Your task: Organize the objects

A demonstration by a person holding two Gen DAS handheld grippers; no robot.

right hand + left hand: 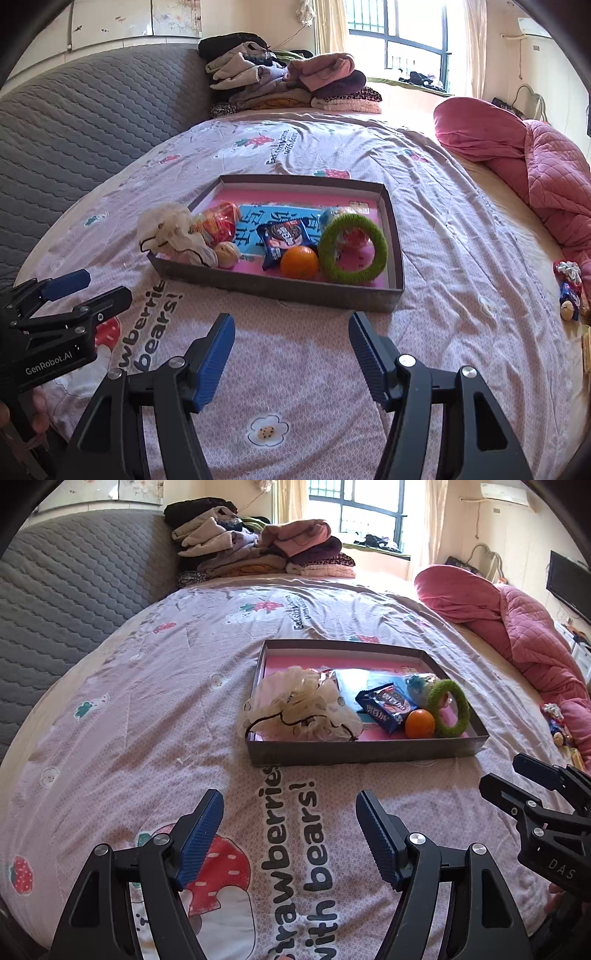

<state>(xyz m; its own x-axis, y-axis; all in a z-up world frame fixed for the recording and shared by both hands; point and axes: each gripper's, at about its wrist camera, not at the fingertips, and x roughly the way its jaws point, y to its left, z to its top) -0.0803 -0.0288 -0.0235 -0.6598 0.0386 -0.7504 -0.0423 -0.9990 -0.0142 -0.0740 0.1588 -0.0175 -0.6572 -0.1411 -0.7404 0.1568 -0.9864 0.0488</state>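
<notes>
On the bed sheet (pixel 155 686) sits a shallow tray (pixel 280 290), ahead of both grippers. Inside it lie a crumpled cloth (pixel 303 705) draped over the left rim, a blue snack packet (pixel 286 238), an orange (pixel 299 262) touching a green ring (pixel 352 249), and a red packet (pixel 219 221). The left gripper (pixel 290 834) and the right gripper (pixel 291 354) both hover above the sheet, jaws spread wide with nothing between them. A pink quilt (pixel 546 173) lies to the right, folded clothes (pixel 258 550) beyond.
</notes>
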